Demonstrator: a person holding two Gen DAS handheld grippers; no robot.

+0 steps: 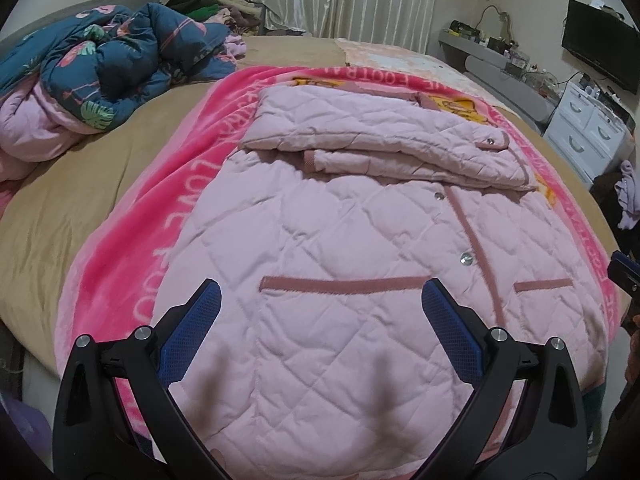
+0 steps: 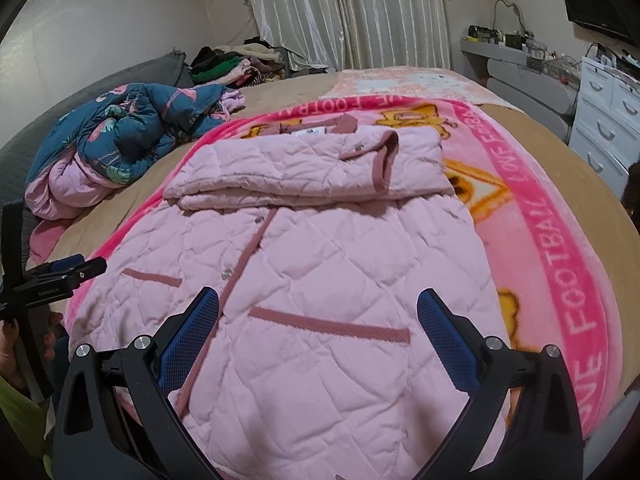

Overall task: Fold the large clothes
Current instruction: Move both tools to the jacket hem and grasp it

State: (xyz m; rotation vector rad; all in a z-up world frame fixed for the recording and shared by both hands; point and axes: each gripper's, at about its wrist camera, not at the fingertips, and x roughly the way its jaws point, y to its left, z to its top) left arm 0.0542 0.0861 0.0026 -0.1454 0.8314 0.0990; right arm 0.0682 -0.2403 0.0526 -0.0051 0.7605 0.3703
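Left wrist view
Writing: white capitals run along the border of the pink fleece blanket (image 1: 120,248), seen upside down; "LOVE" and part of "FOOTBALL" can be made out.
Left gripper (image 1: 320,292): spread wide, blue pads (image 1: 192,332) apart, nothing between them; it hangs just above the hem end of the jacket, not touching cloth as far as can be told.
Quilted pink jacket (image 1: 340,240): lies front-up on the blanket, snaps shut down the darker placket, two trimmed pocket slits near the hem. Both sleeves are folded across the chest into a stacked band.
Right gripper: only its dark tip (image 1: 624,272) shows at the right edge.

Right wrist view
Writing: the blanket (image 2: 560,240) border reads "LOVE FOOTBALL", repeated; yellow cartoon figures fill the middle. The white neck label (image 2: 310,133) of the jacket is too small to read.
Right gripper (image 2: 318,302): fingers (image 2: 444,332) wide apart, empty, over the lower front of the jacket (image 2: 340,260) near a pocket slit.
Left gripper (image 2: 68,270): seen at the left edge, beside the jacket's hem corner.
Background: a rumpled teal flamingo-print duvet (image 2: 132,132) lies on the bed well apart from the jacket.
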